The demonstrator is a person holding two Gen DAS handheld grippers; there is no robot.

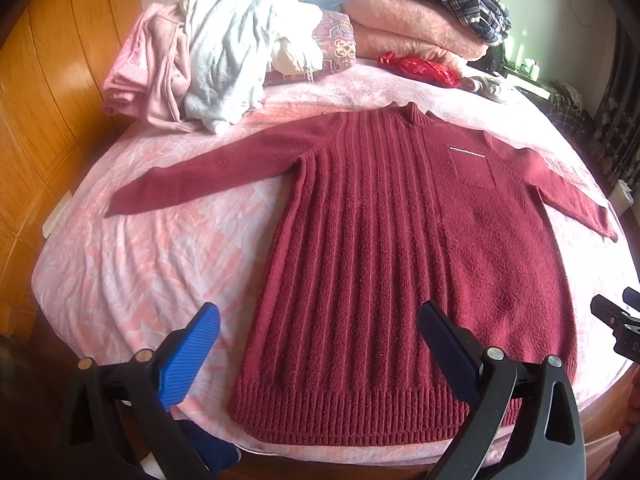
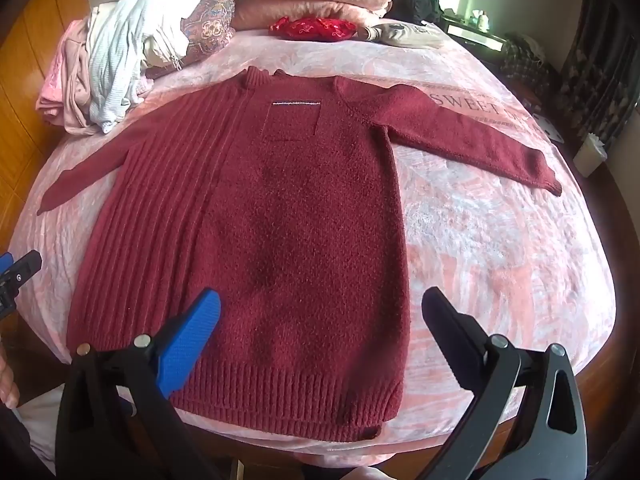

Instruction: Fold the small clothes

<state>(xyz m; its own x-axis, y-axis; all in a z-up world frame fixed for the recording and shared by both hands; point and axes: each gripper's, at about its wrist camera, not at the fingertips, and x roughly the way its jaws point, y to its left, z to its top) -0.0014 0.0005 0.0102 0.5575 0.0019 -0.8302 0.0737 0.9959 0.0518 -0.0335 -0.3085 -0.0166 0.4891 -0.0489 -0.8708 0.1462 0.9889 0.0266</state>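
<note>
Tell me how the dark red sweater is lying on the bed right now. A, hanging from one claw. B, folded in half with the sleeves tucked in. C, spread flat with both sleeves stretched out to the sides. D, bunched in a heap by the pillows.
C: the dark red sweater lies flat on the pink bedspread, one sleeve reaching out to each side, and neither open claw touches it.
</note>
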